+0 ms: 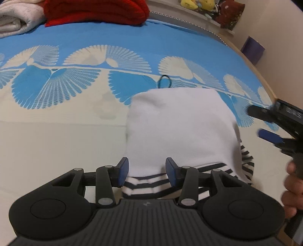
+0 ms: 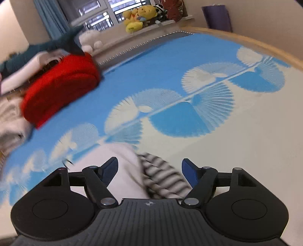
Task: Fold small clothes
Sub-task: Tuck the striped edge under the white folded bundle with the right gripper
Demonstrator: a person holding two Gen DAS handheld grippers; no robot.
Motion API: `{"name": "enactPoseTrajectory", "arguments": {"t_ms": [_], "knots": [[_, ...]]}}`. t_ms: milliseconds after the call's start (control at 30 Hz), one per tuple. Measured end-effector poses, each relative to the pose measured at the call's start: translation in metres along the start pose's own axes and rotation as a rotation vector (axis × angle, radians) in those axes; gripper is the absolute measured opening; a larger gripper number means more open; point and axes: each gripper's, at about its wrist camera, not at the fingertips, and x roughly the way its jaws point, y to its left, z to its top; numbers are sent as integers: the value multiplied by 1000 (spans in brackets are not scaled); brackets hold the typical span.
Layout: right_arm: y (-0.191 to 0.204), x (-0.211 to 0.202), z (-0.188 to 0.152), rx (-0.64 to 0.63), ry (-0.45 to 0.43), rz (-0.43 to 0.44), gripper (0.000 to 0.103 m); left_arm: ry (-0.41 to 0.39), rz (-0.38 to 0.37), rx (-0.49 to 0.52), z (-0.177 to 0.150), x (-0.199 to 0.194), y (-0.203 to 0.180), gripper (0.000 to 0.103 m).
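A small garment lies folded on the bed, its white side up and its black-and-white striped part showing at the near and right edges. My left gripper stands open at the garment's near edge, with the cloth lying between its blue pads, which do not press it. At the right edge of the left wrist view my right gripper is open beside the garment. In the blurred right wrist view the same gripper has its jaws wide apart above the garment and grips nothing.
A black hair tie lies just beyond the garment on the blue-and-cream sheet. A red folded cloth and a cream towel sit at the back. The bed's wooden edge curves at right. A hand holds the right gripper.
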Motion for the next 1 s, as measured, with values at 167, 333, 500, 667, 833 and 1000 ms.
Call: {"name": "enactPoseTrajectory", "arguments": {"t_ms": [167,333,500,667,833,1000], "knots": [[28,42,-6,-63,94,29,76,2,-25,-17,12,-3,17,48],[30,69,-5,-98,148,-30,75,-13,-56,-43,26,-11,28,48],[31,77,-1,-96,145,21,10,-22,-59,-44,31,-16,33,48],[38,62,2,-145,-19,-64,3,-20,-51,-44,27,-17,34,48],[14,92,-12,-88,109,-172,5,-3,-60,-8,20,-16,27,48],[20,89,-17,-171,80,-222,15,6,-92,30,15,-18,22,48]]}}
